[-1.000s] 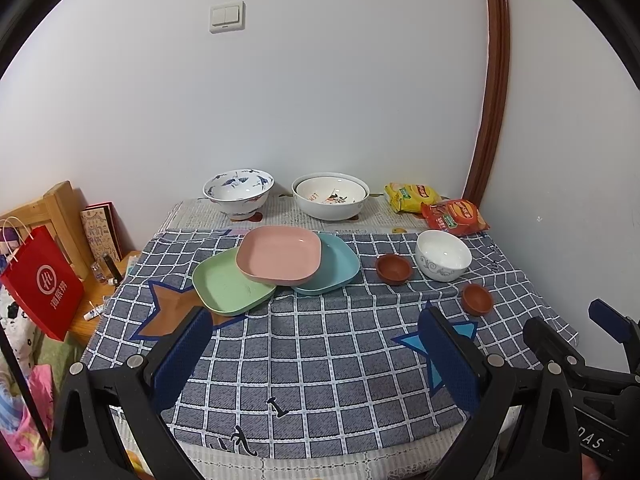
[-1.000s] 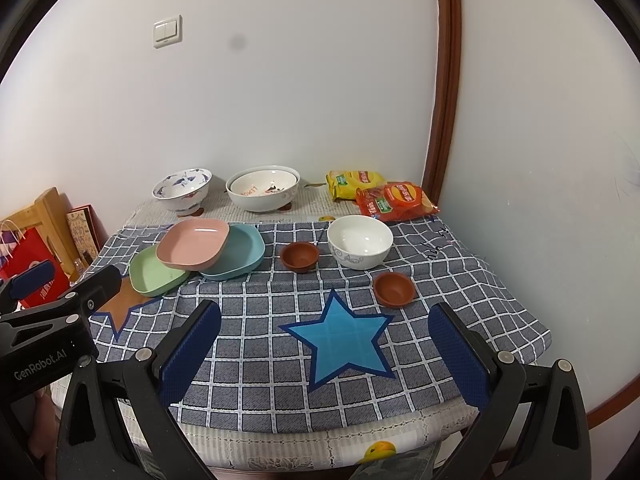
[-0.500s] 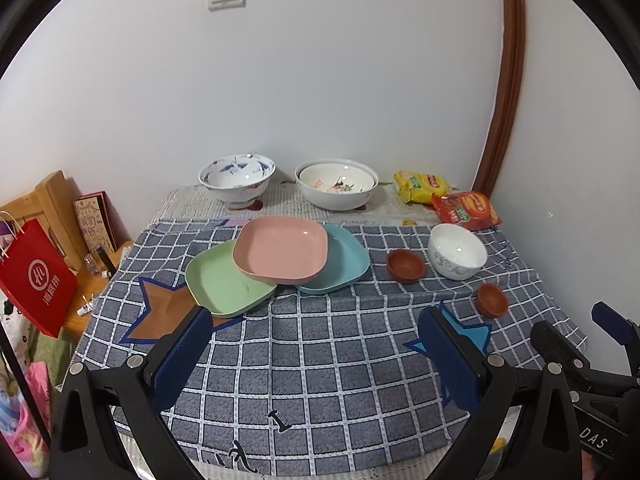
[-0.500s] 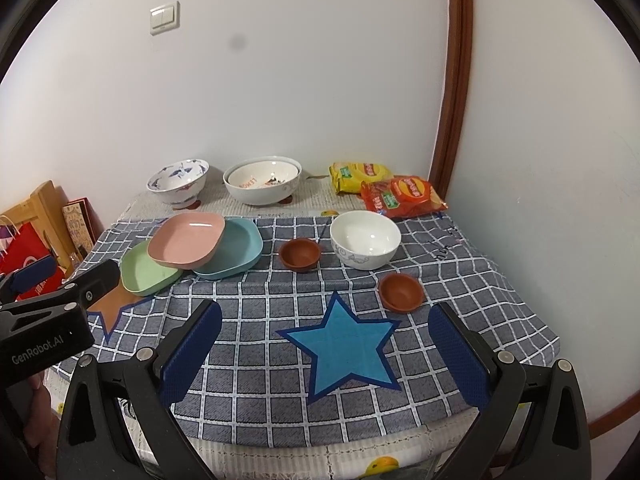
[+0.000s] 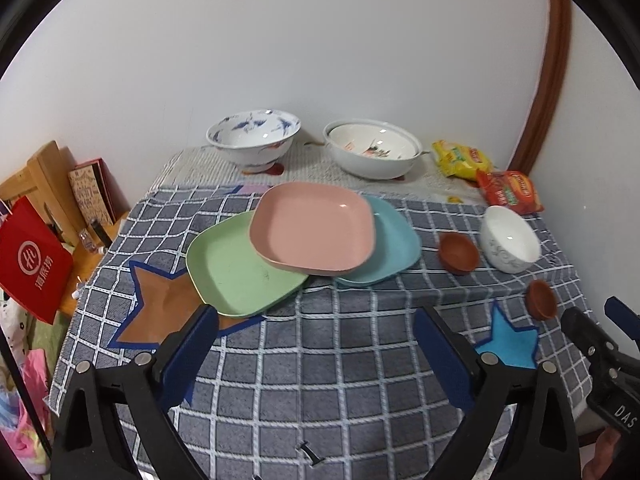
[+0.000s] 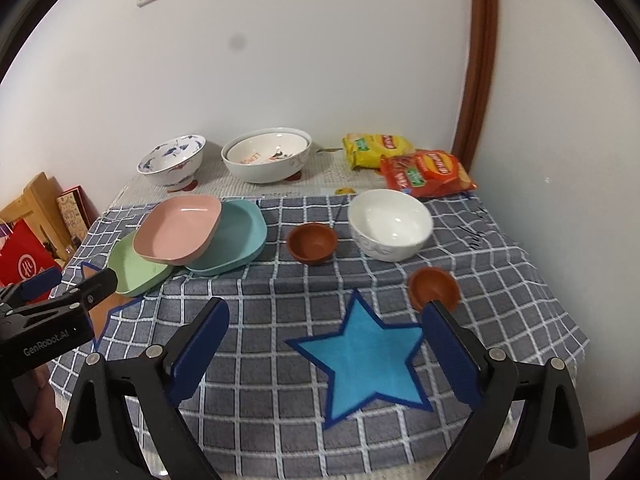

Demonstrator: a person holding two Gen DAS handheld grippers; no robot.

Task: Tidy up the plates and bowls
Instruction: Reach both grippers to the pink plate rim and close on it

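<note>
Both tongs, the left gripper (image 5: 316,336) and right gripper (image 6: 326,328), gape wide and empty, their jaws just narrowing slightly. Approach step: the pink plate (image 5: 314,226) sits mid-frame atop its overlapping neighbours; next, probably, a rim grip.

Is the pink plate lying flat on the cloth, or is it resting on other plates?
Resting on other plates. The pink plate overlaps the green plate and the blue plate, so it sits raised and slightly tilted.

Green plate (image 5: 240,272): far part under pink plate (image 5: 314,226). Blue plate (image 5: 386,248): left half likewise covered. Red bag (image 5: 32,256): cut by frame edge. Snack packets' (image 6: 424,168) print: too small to read.
</note>
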